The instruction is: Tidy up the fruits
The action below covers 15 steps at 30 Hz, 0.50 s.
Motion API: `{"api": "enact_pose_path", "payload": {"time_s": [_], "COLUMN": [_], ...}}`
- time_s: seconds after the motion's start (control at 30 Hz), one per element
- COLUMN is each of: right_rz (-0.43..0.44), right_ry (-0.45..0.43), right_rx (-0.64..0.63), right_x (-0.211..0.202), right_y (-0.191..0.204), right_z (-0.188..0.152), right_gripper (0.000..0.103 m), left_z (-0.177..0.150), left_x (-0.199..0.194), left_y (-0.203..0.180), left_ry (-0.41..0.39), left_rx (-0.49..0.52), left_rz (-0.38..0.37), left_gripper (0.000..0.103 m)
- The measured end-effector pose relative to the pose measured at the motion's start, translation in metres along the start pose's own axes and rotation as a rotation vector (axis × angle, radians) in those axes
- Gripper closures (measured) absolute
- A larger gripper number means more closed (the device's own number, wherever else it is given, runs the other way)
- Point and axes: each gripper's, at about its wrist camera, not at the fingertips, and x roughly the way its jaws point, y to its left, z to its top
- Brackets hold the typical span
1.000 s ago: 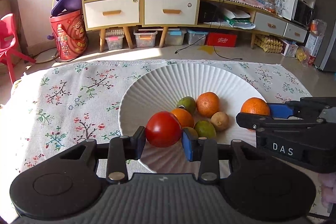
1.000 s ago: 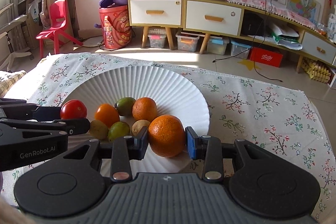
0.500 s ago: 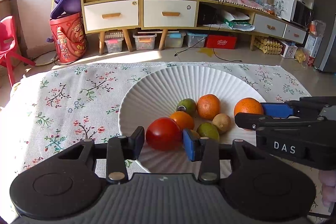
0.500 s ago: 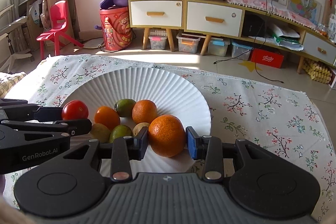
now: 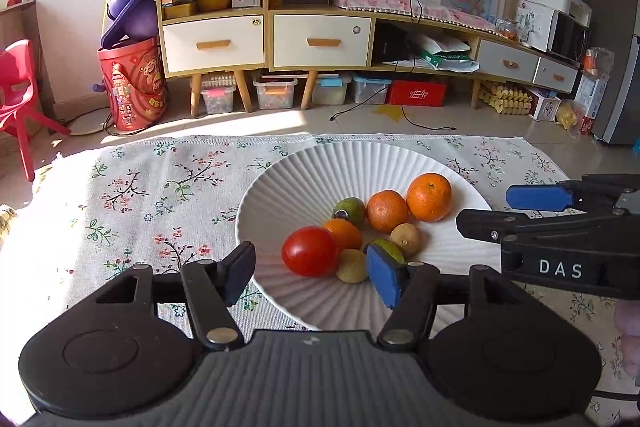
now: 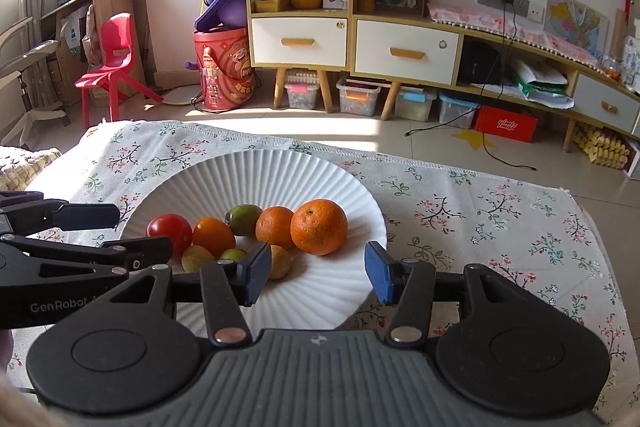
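A white ribbed plate sits on the floral cloth and holds several fruits. A red tomato lies at the plate's near left. A large orange lies at the right, next to a smaller orange. My left gripper is open and empty, just behind the tomato. My right gripper is open and empty, just behind the large orange. Each gripper shows from the side in the other's view.
Green and yellow-brown small fruits sit between the tomato and the oranges. The floral tablecloth spreads around the plate. A cabinet, red bin and red chair stand on the floor beyond the table's far edge.
Both grippers opened. The tomato left my left gripper and the large orange left my right gripper; both now rest on the plate. Both grippers drew back slightly.
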Motion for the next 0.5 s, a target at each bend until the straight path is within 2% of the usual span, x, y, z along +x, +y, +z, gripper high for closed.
{"api": "enact_pose_path", "payload": {"time_s": [0.2, 0.5], "right_rz": [-0.014, -0.035], "right_ry": [0.013, 0.082], "right_rx": [0.015, 0.047], "right_x": [-0.017, -0.037], "right_y": [-0.002, 0.001], "right_z": [-0.004, -0.014], "right_gripper": [0.042, 0.028], "left_z": [-0.006, -0.021], "left_x": [-0.016, -0.039], "left_y": [-0.002, 0.002], "left_ry": [0.016, 0.072], "left_rx": [-0.014, -0.044], "left_rz": [0.015, 0.067], "left_gripper": [0.034, 0.017]}}
